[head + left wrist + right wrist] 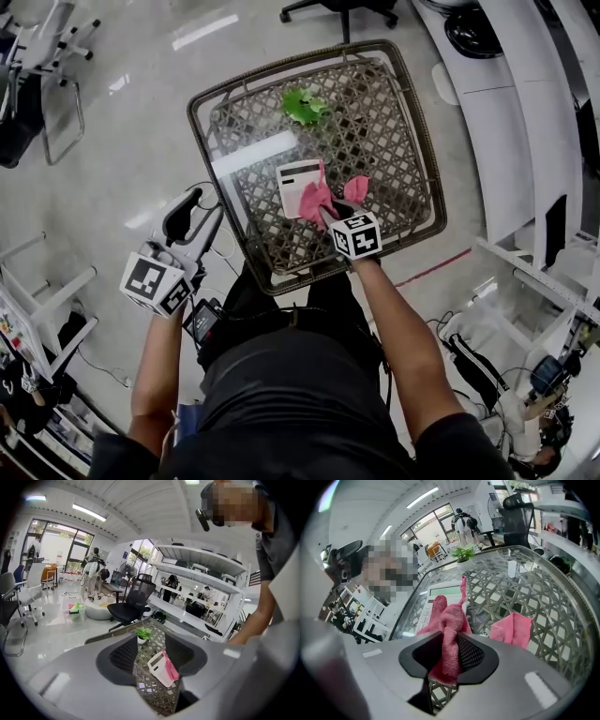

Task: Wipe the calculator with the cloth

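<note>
The right gripper (450,657), smooth grey plastic with dark ribbed pads, had its jaws clamped on a bunched strip of the pink cloth (449,623). The cloth was a nubby terry weave, and its gathered folds rose beyond the jaws and rested on the calculator (435,598). The calculator was a flat white rectangle with a pale display strip and rows of keys. From the head view it (296,185) lay near the middle of the table (201,129), with the cloth (317,200) draped over its right edge and the right gripper (330,218) just behind. Another pink fold lay to the right, and its link to the held part could not be made out. The table was a rounded square of dark woven lattice under glossy glass with a thick rim. A small leafy green plant (303,105) stood at the far side. The left gripper (199,216) hung beside the table's near-left corner over shiny pale floor, its jaws (152,670) apart and holding nothing.
</note>
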Action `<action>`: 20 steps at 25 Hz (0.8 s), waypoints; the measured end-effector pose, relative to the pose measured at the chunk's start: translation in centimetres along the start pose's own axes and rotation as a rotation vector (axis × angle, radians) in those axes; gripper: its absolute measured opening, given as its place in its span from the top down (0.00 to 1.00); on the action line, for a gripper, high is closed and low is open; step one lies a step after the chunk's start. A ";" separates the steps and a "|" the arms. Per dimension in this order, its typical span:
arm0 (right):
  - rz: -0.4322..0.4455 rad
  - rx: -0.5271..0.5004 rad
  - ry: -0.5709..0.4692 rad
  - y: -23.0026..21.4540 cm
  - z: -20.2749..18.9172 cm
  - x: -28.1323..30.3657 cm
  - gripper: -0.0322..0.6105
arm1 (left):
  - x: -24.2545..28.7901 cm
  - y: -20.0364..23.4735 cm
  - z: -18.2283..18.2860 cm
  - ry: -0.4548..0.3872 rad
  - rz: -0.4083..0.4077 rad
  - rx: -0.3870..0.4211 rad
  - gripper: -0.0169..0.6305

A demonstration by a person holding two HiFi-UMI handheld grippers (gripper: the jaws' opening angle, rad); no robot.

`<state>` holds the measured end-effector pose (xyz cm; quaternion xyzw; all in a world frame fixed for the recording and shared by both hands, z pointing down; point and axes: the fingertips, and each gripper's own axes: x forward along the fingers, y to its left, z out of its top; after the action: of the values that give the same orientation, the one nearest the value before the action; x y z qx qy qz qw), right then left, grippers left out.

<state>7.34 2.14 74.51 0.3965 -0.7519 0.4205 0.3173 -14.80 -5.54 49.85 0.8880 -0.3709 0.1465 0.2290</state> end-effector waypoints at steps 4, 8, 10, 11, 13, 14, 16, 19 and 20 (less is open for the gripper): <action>-0.005 0.020 -0.007 -0.6 0.0 -0.2 0.80 | 0.8 -0.7 -0.3 0.010 -0.014 -0.006 0.65; -0.012 0.044 -0.015 -1.2 -0.2 -0.4 0.80 | 1.6 -1.4 -1.0 0.037 -0.035 -0.005 0.65; -0.018 0.064 -0.017 -1.5 -0.4 -0.7 0.80 | 1.8 -1.6 -1.4 0.047 -0.044 -0.004 0.65; -0.023 0.076 -0.017 -1.8 -0.5 -0.8 0.80 | 1.9 -1.6 -1.6 0.054 -0.048 -0.004 0.65; -0.035 0.102 -0.015 -2.3 -0.8 -1.2 0.80 | 2.1 -1.7 -2.4 0.081 -0.056 -0.008 0.65; -0.043 0.113 -0.013 -2.7 -0.9 -1.3 0.80 | 2.3 -1.7 -2.9 0.101 -0.061 -0.014 0.65; -0.066 0.132 -0.006 -3.6 -1.3 -1.6 0.80 | 2.6 -2.0 -3.8 0.129 -0.075 -0.029 0.65; -0.101 0.155 0.001 -4.9 -1.7 -1.9 0.80 | 2.8 -2.9 -4.1 0.127 -0.101 -0.026 0.65; -0.108 0.162 -0.001 -5.1 -1.8 -2.0 0.80 | 2.7 -3.1 -4.0 0.122 -0.105 -0.023 0.65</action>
<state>13.00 2.70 75.66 0.4609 -0.6930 0.4622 0.3060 -11.03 -3.14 53.52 0.8930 -0.3107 0.1837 0.2688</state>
